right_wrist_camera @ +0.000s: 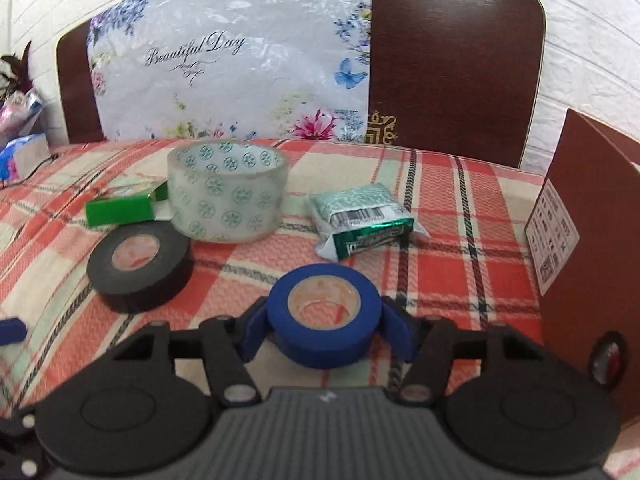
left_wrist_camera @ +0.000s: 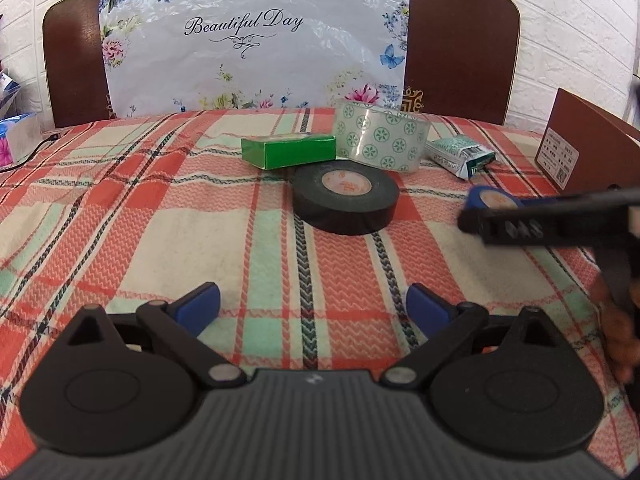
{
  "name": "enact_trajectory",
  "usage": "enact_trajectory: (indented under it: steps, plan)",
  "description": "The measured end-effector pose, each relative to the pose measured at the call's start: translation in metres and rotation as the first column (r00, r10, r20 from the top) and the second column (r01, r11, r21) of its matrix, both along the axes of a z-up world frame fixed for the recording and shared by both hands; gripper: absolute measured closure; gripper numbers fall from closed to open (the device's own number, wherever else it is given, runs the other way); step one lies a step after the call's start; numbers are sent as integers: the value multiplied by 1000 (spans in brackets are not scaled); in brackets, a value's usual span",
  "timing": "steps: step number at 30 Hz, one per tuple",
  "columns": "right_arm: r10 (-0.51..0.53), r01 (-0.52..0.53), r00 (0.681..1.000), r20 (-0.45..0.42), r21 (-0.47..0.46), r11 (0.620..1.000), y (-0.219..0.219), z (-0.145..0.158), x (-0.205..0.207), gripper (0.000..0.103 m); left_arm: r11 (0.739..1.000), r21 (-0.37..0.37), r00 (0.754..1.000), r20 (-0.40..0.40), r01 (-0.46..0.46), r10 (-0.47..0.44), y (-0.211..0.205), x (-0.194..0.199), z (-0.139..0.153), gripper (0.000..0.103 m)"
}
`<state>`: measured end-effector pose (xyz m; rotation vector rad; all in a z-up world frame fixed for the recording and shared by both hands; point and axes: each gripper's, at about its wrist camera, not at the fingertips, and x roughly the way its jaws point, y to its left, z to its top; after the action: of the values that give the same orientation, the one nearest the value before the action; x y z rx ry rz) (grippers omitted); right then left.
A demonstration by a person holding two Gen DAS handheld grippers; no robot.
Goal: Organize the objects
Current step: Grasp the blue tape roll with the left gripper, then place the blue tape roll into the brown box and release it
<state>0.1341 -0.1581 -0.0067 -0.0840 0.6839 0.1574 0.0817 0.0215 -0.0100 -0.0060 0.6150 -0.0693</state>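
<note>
My right gripper (right_wrist_camera: 325, 322) is shut on a blue tape roll (right_wrist_camera: 324, 316), one blue finger on each side, just above the plaid cloth; the roll also shows in the left wrist view (left_wrist_camera: 490, 200). A black tape roll (left_wrist_camera: 346, 202) (right_wrist_camera: 140, 266) lies flat mid-table. Behind it are a clear patterned tape roll (left_wrist_camera: 380, 140) (right_wrist_camera: 228, 196), a green box (left_wrist_camera: 288, 151) (right_wrist_camera: 120, 210) and a green-white packet (left_wrist_camera: 460, 158) (right_wrist_camera: 366, 224). My left gripper (left_wrist_camera: 313, 312) is open and empty, held near the front of the table.
A brown cardboard box (left_wrist_camera: 592, 148) (right_wrist_camera: 588, 248) stands at the right edge. A floral "Beautiful Day" bag (left_wrist_camera: 256, 40) leans on a dark headboard (right_wrist_camera: 452, 60) behind. Tissue packs (left_wrist_camera: 16, 140) sit at far left.
</note>
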Motion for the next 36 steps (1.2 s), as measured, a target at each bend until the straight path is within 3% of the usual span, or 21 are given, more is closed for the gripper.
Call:
enact_trajectory:
  steps: [4,8,10,12,14,15,17,19,22,23,24,25,26,29,32,34,36]
  plan:
    - [64,-64,998,10,19,998,-7,-1,-57,44,1000,12,1000,-1,-1,1,-2,0,0,3]
    - [71,-71,997,15,22,997,-30,2,-142,44,999,38,999,-28,-14,15,-7,1,3,3]
    - [29,-29,999,24,22,999,-49,3,-175,44,1000,-24,998,-68,-14,13,-15,0,12,5]
    - [-27,27,999,36,11,1000,-61,5,-194,42,986,-133,990,-91,96,-109,-36,-6,25,18]
    - [-54,54,998,35,14,998,-68,7,-199,37,957,-140,957,-104,256,-271,-73,-16,37,27]
    - [-58,58,998,34,16,998,-70,6,-200,37,940,-113,936,-111,323,-335,-90,-22,41,35]
    - [-58,58,998,40,9,998,-68,5,-201,38,900,-98,888,-148,424,-435,-117,-32,45,39]
    - [-48,48,998,47,-10,999,-66,5,-203,40,864,-143,840,-205,483,-503,-132,-32,43,39]
    - [-42,42,998,49,3,999,-69,4,-205,42,866,-134,810,-308,482,-498,-144,-28,25,40]
    - [-40,40,998,50,12,999,-69,3,-206,44,867,-134,814,-299,481,-498,-144,-30,20,41]
    - [-38,37,998,53,13,999,-70,3,-207,45,862,-120,816,-281,492,-505,-146,-34,20,49]
    - [-36,36,998,57,11,999,-70,3,-207,45,847,-121,803,-273,518,-530,-149,-37,22,58]
    - [-36,36,997,66,11,999,-70,2,-208,45,827,-157,780,-276,540,-561,-151,-39,25,83]
    - [-48,45,994,96,28,999,-69,8,-211,45,830,-132,793,-247,542,-557,-161,-39,49,82]
    - [-67,58,976,208,50,997,-76,29,-212,46,811,-155,798,-147,565,-584,-166,-27,87,81]
    - [-84,84,945,315,11,996,-81,47,-209,46,799,-164,800,-75,579,-595,-175,-16,112,81]
    - [-95,116,909,406,-27,993,-88,65,-200,46,795,-122,800,-11,594,-599,-192,-5,131,81]
